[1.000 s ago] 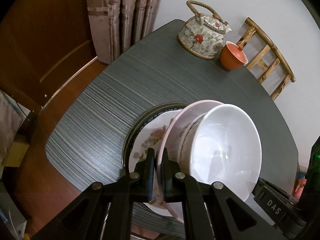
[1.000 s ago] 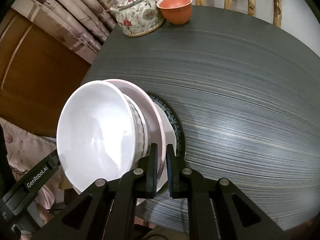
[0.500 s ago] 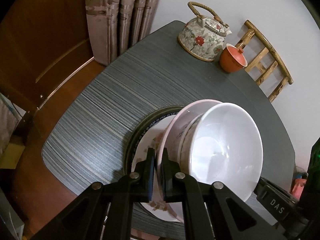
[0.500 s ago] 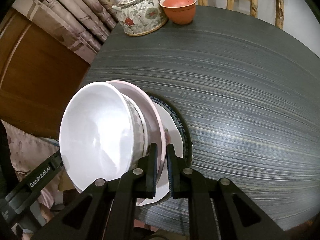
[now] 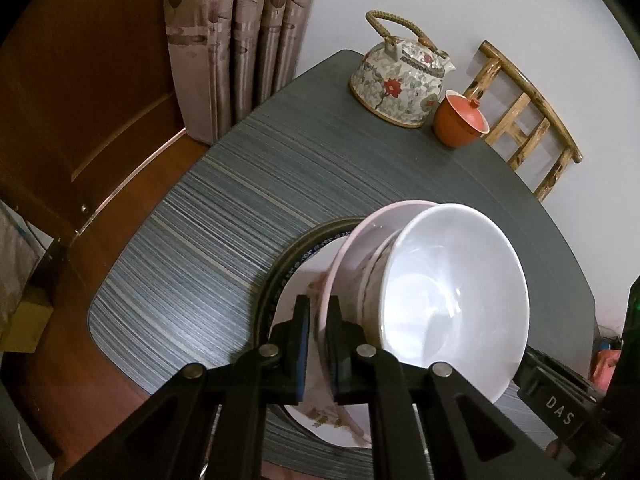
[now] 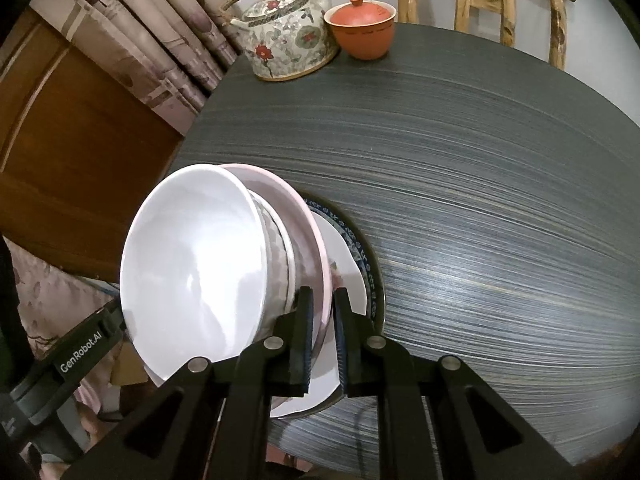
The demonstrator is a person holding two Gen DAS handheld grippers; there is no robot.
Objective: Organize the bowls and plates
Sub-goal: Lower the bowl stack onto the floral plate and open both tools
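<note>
Both grippers hold a pink plate (image 5: pixel 352 240) (image 6: pixel 296 216) by opposite rims. A patterned bowl (image 5: pixel 374 276) and a white bowl (image 5: pixel 452 292) (image 6: pixel 192 260) are nested on it. My left gripper (image 5: pixel 316 316) is shut on the plate's near rim; my right gripper (image 6: pixel 322 308) is shut on the other rim. The stack hovers over a white floral plate (image 5: pixel 304 292) (image 6: pixel 344 256) that lies on a dark blue-patterned plate (image 5: pixel 288 256) (image 6: pixel 368 256) on the table.
The dark striped table (image 5: pixel 240 208) (image 6: pixel 480 200) carries a floral teapot (image 5: pixel 400 80) (image 6: pixel 284 40) and an orange lidded cup (image 5: pixel 460 120) (image 6: pixel 362 28) at its far edge. A wooden chair (image 5: pixel 532 120) (image 6: pixel 512 8) stands behind. Curtains (image 5: pixel 240 32) and a wooden door (image 5: pixel 80 80) are at the left.
The held stack has moved slightly over the lower plates, and both cameras have shifted a little with it. Both grips stay shut.
</note>
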